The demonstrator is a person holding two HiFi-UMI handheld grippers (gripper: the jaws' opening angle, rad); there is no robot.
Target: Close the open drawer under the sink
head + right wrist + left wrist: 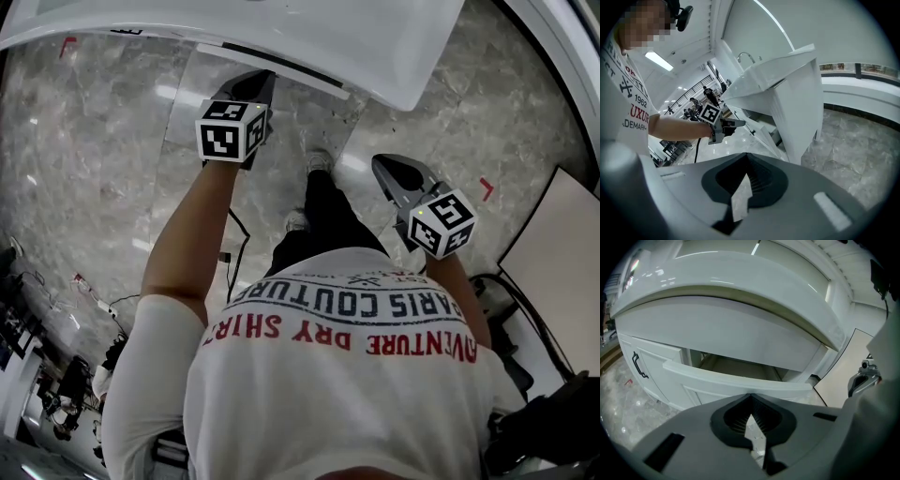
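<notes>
The white drawer (279, 66) under the sink counter (394, 56) stands pulled out. From in front, its curved front panel (736, 380) sits ahead of the cabinet and the inside shows above it. My left gripper (259, 84) hovers just in front of that panel, shut and holding nothing, its tips (750, 395) pressed together below the panel's edge. My right gripper (382, 168) hangs lower and to the right, away from the drawer, also shut and holding nothing (749, 155). In the right gripper view, the left gripper (738, 123) points at the open drawer (759, 132).
A cabinet door with a black handle (640, 365) is left of the drawer. A white board (558, 234) leans at the right. The person's legs and shoes (319, 161) stand on the marble floor (103, 141). A faucet (746, 56) rises over the sink. Cables lie at lower left (94, 295).
</notes>
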